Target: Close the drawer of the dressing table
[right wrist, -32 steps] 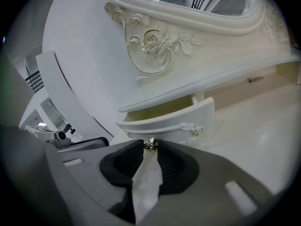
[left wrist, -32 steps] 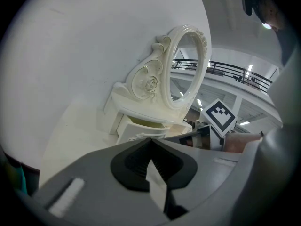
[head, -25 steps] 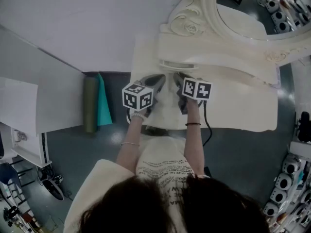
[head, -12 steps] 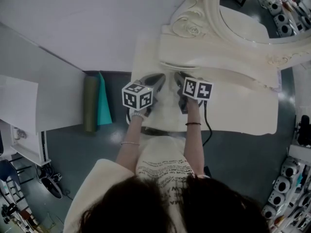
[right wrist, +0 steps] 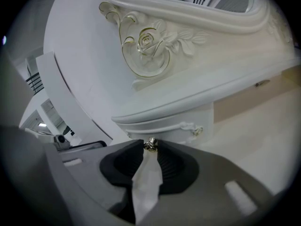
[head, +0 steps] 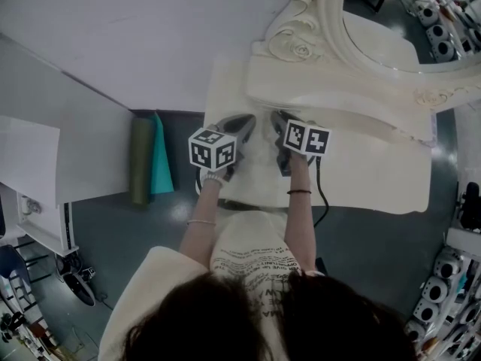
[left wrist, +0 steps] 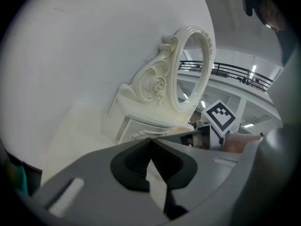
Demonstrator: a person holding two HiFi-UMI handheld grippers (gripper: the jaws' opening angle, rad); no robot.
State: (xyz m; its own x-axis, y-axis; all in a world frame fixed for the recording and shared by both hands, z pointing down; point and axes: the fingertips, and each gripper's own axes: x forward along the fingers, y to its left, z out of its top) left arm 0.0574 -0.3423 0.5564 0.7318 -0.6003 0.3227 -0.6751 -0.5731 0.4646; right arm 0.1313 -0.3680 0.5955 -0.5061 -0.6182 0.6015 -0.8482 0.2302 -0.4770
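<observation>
The cream dressing table (head: 368, 164) carries an oval carved mirror (head: 391, 13) above a small raised drawer unit (right wrist: 174, 126). The drawer front has a scrolled trim and a small brass knob (right wrist: 150, 143). My right gripper (right wrist: 150, 147) is shut on that knob, pinching it between its tips. In the head view the right gripper (head: 276, 122) lies on the tabletop, pointing at the unit. My left gripper (head: 244, 122) rests beside it, shut with nothing in it (left wrist: 150, 141). How far out the drawer stands cannot be told.
A white wall runs behind the table. On the dark floor to the left lie an olive roll (head: 139, 160) and a teal sheet (head: 159, 164), next to a white panel (head: 45, 164). Shelved equipment (head: 443, 277) lines the right edge.
</observation>
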